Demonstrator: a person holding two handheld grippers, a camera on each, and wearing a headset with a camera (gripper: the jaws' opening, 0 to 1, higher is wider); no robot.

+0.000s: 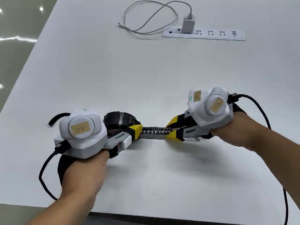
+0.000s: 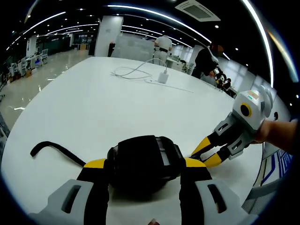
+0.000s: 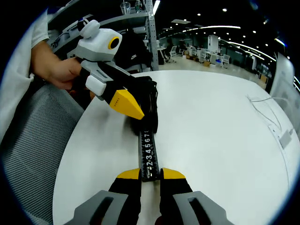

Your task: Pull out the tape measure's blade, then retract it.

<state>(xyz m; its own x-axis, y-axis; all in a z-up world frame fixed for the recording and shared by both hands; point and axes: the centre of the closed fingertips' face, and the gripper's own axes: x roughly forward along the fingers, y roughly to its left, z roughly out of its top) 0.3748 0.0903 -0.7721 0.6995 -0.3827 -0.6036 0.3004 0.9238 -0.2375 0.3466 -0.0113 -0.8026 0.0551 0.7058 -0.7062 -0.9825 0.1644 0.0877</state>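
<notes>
A black tape measure case (image 1: 119,121) (image 2: 144,161) (image 3: 146,101) lies on the white table, held between the yellow-tipped fingers of my left gripper (image 1: 132,132) (image 2: 145,164), which is shut on it. Its black blade (image 1: 154,131) (image 3: 148,153) with white numbers is drawn out a short way to the right. My right gripper (image 1: 171,129) (image 3: 150,174) is shut on the blade's end. In the left gripper view the right gripper (image 2: 208,152) appears at the right, just past the case.
A white power strip (image 1: 204,33) with a charger and a looped white cable (image 1: 150,16) lies at the table's far side. A black strap (image 1: 57,118) (image 2: 51,149) trails left of the case. The table's front edge (image 1: 154,218) runs close to my hands.
</notes>
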